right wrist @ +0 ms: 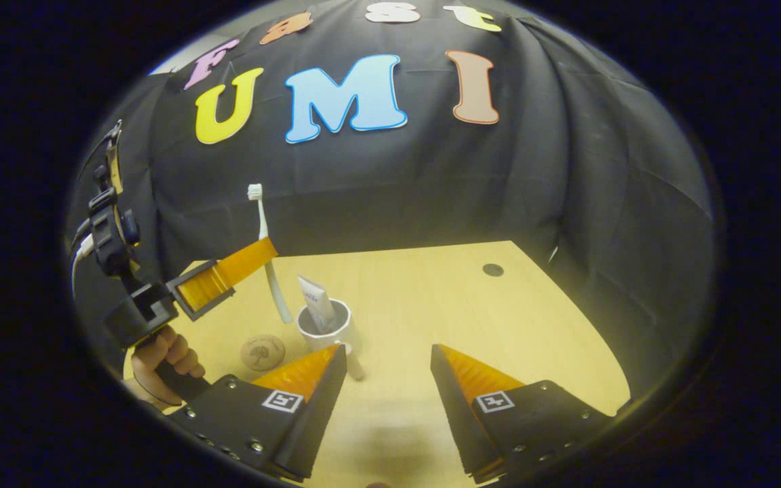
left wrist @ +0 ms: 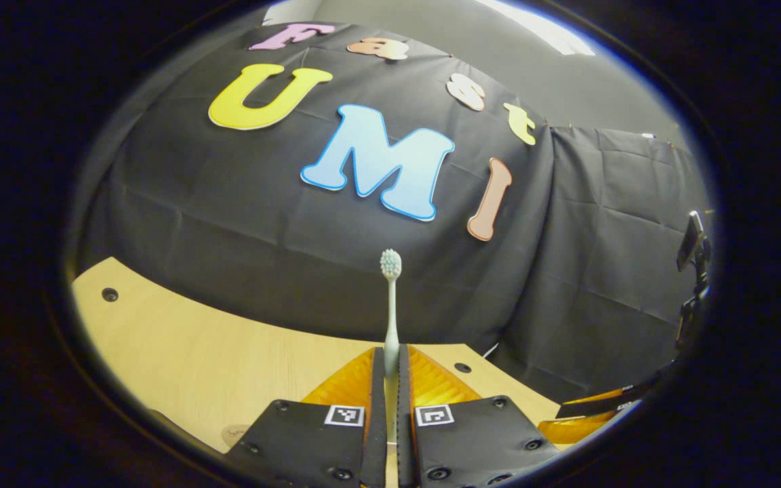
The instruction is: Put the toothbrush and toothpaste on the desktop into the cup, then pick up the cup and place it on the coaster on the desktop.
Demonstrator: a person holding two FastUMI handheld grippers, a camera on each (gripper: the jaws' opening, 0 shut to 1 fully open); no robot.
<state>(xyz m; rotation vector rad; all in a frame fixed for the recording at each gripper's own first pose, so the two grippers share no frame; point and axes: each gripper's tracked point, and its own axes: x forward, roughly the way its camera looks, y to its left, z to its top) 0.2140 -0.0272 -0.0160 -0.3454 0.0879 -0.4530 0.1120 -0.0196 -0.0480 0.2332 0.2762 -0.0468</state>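
Support surface: light wood desktop (right wrist: 499, 325), pale yellow grain, backed by the black cloth wall. One dark round hole (right wrist: 493, 270) near the far right corner in the right gripper view; in the left gripper view, two holes, far left (left wrist: 110, 295) and by the far edge (left wrist: 462, 367).

Resting directly on it: white cup (right wrist: 326, 329), upright; round cork coaster (right wrist: 262, 352) just beside the cup, apart from it.
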